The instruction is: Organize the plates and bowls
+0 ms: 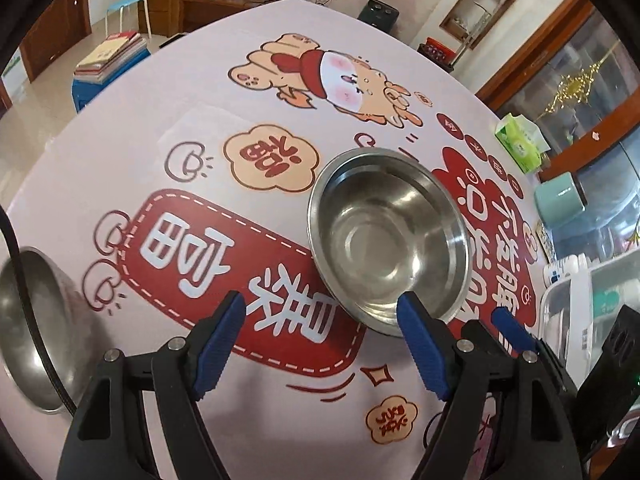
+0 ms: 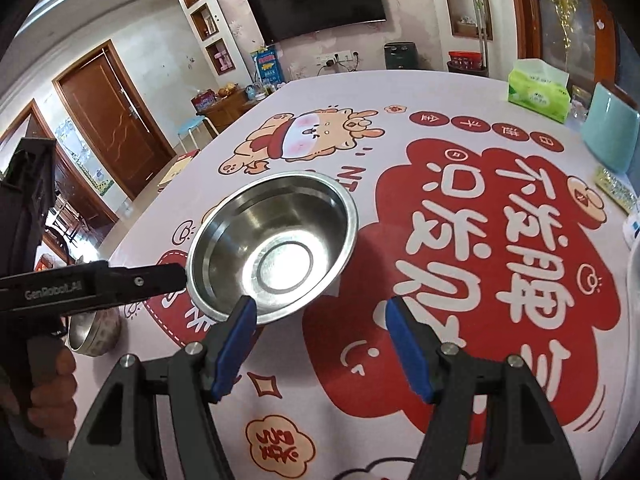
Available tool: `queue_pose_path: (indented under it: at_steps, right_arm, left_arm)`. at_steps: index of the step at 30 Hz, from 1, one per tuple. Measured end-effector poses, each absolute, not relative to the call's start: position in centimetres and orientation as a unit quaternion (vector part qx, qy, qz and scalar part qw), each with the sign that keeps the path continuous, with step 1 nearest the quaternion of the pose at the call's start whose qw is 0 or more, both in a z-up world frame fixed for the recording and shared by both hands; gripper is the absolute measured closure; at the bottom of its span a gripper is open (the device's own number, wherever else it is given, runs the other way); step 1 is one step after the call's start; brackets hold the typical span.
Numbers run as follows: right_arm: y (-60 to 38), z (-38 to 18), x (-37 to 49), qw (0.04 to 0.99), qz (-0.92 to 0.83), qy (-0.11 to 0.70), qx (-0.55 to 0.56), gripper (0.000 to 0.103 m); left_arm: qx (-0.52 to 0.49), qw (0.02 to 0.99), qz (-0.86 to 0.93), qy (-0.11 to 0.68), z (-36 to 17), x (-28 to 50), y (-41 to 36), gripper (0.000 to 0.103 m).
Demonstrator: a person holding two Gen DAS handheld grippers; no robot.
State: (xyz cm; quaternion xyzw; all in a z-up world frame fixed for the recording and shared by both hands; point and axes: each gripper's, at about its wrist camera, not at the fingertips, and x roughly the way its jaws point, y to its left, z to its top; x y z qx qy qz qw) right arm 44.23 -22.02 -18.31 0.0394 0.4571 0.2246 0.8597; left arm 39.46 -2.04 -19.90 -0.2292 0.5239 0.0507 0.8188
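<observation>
A stainless steel bowl (image 1: 386,236) stands upright on the printed tablecloth; it also shows in the right wrist view (image 2: 272,248). My left gripper (image 1: 320,312) is open, its right finger reaching over the bowl's near rim. My right gripper (image 2: 318,312) is open, its left finger at the bowl's near rim. In the left wrist view a finger of the right gripper (image 1: 514,330) shows just right of the bowl. A second steel bowl (image 1: 30,332) sits at the far left; it also shows in the right wrist view (image 2: 94,330), below the left gripper's arm (image 2: 92,284).
The table (image 2: 400,92) has a pink cloth with red cartoon prints. A green tissue pack (image 2: 538,90), a teal container (image 2: 610,132) and a clear plastic box (image 1: 576,312) stand along the right side. A stool with books (image 1: 110,64) is beyond the far left edge.
</observation>
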Motion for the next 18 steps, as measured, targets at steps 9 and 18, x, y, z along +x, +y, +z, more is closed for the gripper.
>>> queue_pose_path:
  at_steps: [9, 18]
  right_arm:
    - [-21.5, -19.6, 44.7, 0.856, 0.235, 0.458, 0.047, 0.049]
    - [-21.1, -19.8, 44.6, 0.858, 0.251, 0.446, 0.052, 0.059]
  left_arm:
    - [-0.255, 0.81, 0.043, 0.527, -22.6, 40.3, -2.4, 0.044]
    - [-0.261, 0.816, 0.021, 0.515, -22.9, 40.6, -3.2, 0.066]
